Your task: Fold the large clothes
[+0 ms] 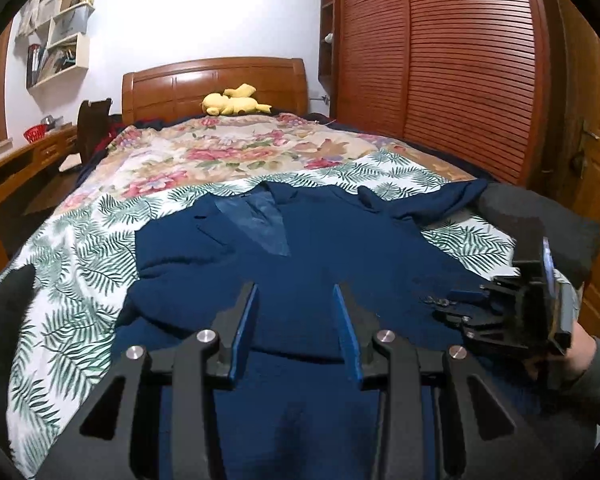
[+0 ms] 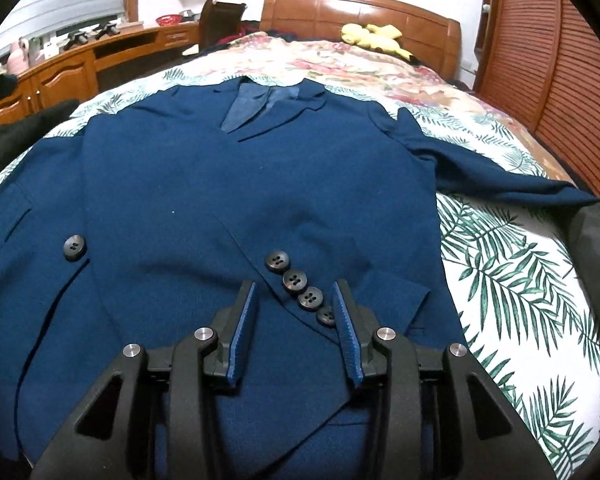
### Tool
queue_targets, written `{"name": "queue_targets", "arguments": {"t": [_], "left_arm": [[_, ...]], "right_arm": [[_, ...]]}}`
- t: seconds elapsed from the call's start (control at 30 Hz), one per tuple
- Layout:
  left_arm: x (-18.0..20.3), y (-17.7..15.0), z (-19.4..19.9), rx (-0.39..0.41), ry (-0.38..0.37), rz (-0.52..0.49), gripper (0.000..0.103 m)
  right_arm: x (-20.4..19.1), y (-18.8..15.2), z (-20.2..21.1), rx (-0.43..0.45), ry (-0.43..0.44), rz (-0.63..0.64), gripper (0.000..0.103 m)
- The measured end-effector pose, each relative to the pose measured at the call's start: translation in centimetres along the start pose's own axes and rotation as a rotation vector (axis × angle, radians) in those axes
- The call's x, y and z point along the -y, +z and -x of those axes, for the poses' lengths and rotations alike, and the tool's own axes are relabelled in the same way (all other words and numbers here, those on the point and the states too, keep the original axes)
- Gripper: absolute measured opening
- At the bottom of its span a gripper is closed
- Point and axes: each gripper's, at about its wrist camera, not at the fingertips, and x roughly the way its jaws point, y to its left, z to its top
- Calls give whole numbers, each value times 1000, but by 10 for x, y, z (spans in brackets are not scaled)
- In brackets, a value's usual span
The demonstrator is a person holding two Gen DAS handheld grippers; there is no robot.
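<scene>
Right wrist view: blue jacket (image 2: 228, 184) lengthwise along the bed (image 2: 512, 280), collar toward the headboard (image 2: 364, 12); both claws open, empty.

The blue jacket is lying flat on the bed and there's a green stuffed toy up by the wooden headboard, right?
Not quite. The stuffed toy is yellow, not green; the left wrist view shows it clearly. The rest holds: the blue jacket lies flat on the bed, and the toy sits up by the wooden headboard.
</scene>
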Motion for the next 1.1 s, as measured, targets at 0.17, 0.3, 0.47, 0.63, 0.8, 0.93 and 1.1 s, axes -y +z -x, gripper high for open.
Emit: {"name": "queue_targets", "arguments": {"t": [0.17, 0.3, 0.47, 0.63, 0.8, 0.93, 1.1], "left_arm": [[-9, -9, -23, -14, -8, 29, 37], [-10, -18, -40, -32, -5, 22, 37], [-8, -32, -59, -89, -35, 51, 37], [1, -31, -58, -82, -61, 18, 36], [-2, -30, -55, -77, -75, 13, 37], [-4, -28, -53, -66, -78, 12, 37], [-5, -27, -53, -67, -79, 14, 36]], "right_arm": [[0, -1, 0, 0, 3, -4, 39], [0, 0, 0, 2, 4, -6, 39], [1, 0, 2, 21, 0, -3, 40], [16, 8, 21, 50, 47, -55, 40], [53, 32, 49, 94, 37, -115, 46], [93, 53, 53, 103, -14, -168, 61], [144, 70, 29, 70, -88, -273, 62]]}}
